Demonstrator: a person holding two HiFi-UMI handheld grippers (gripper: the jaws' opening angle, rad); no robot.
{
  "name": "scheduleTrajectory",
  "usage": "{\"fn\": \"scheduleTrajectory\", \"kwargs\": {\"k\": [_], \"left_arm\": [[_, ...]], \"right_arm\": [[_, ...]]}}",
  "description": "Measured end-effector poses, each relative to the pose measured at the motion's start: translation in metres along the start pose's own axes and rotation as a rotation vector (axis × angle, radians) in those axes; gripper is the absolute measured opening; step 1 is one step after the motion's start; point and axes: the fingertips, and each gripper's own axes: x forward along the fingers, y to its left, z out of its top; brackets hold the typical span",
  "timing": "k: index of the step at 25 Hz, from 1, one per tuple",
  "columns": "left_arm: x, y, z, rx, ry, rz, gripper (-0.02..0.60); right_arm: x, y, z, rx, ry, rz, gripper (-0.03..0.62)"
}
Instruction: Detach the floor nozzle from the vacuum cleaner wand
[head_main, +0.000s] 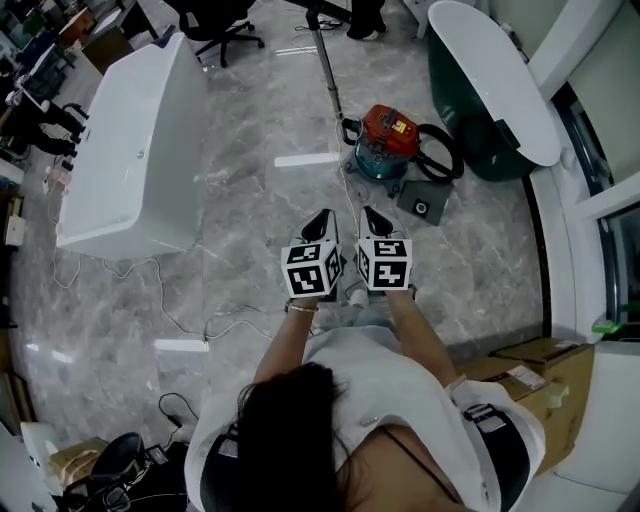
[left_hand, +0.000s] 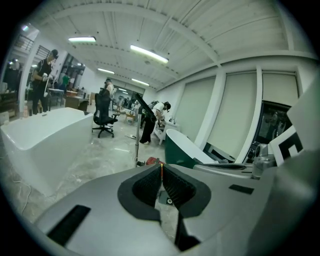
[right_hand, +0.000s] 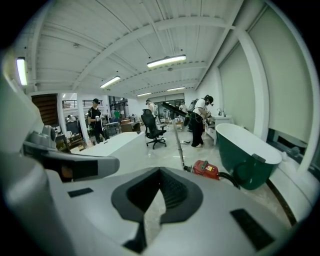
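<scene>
Item 1. Left gripper (head_main: 320, 222), grey body with a black-and-white marker cube. We hold it low in front of us, just beside its partner. In the left gripper view its ribbed black pads (left_hand: 150, 182) meet at the tips, with nothing between them.

Item 2. Right gripper (head_main: 372, 220), same make. In the right gripper view (right_hand: 160, 172) its jaws are closed together and empty. Through the slot below the pads we see only floor.

Item 3. Red and teal canister vacuum cleaner (head_main: 385, 140), standing on the polished grey marble floor (head_main: 250, 200). It lies ahead of both grippers and apart from them, with bare floor between. A black ribbed hose (head_main: 447, 152) loops at its right side.

Item 4. Slim silver vacuum wand (head_main: 328, 65), rising from beside the canister and away from us.

Item 5. Black bar-shaped floor nozzle (right_hand: 175, 108). We record it fitted crosswise on the wand's upper end, well clear of both grippers. Its joint with the wand is too small for us to make out.

Item 6. Dark grey square block with a round mark (head_main: 422, 205), flat on the floor just beside the canister.

Item 7. Long white freestanding bathtub (head_main: 130, 150), to our left.

Item 8. Dark green bathtub with a white rim (head_main: 490, 90), to our right, behind the canister.

Item 9. Black swivel office chair (head_main: 215, 30), beyond the white tub.

Item 10. Brown cardboard boxes (head_main: 545, 365), at our right side.
</scene>
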Motion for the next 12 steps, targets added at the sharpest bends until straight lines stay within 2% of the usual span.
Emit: {"fn": "scheduleTrajectory", "kwargs": {"k": [6, 12], "left_arm": [[0.025, -0.008, 0.009, 0.005, -0.001, 0.035, 0.015], [0.058, -0.031, 0.019, 0.002, -0.008, 0.035, 0.014]], "right_arm": [[0.015, -0.02, 0.011, -0.011, -0.003, 0.037, 0.015], [0.027, -0.056, 0.016, -0.015, 0.008, 0.049, 0.015]]}}
